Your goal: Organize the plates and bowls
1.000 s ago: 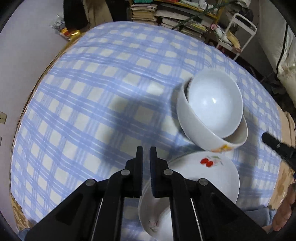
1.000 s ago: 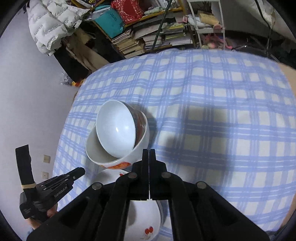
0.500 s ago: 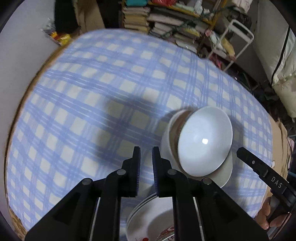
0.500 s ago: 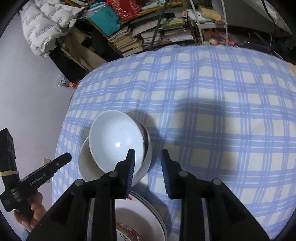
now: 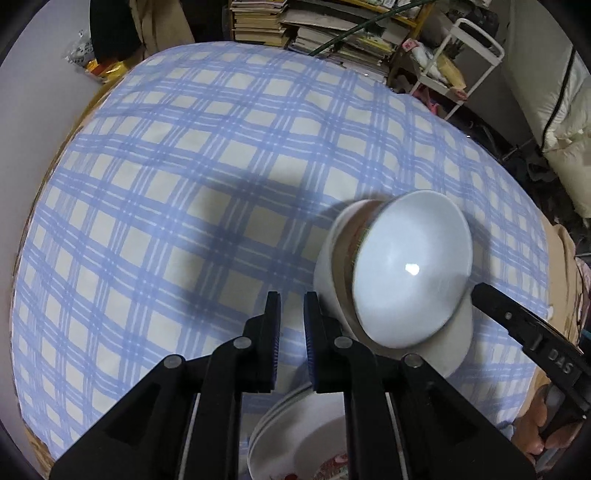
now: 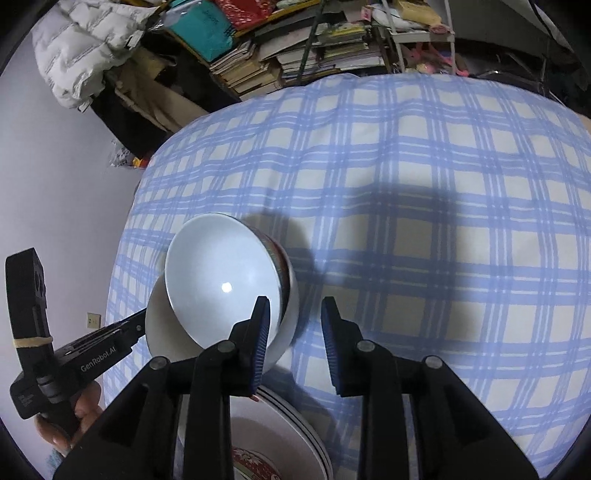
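A small white bowl (image 5: 412,269) sits tilted inside a larger white bowl (image 5: 328,266) on the blue checked tablecloth (image 5: 184,184). Both also show in the right wrist view: the small bowl (image 6: 221,284) inside the larger bowl (image 6: 157,321). A stack of white plates with a red pattern (image 5: 295,439) lies at the near edge, under both grippers; it also shows in the right wrist view (image 6: 273,435). My left gripper (image 5: 291,317) is open a little and empty, just left of the bowls. My right gripper (image 6: 293,325) is open and empty, just right of the bowls.
Stacks of books (image 5: 332,33) and a white wire rack (image 5: 458,62) stand beyond the table's far edge. A white padded jacket (image 6: 85,48) hangs at the back left. The tablecloth stretches far and to both sides of the bowls.
Both grippers have opened from shut, the right one wider. Both have pulled up and back from the plate stack, so the bowls now sit lower in the views.
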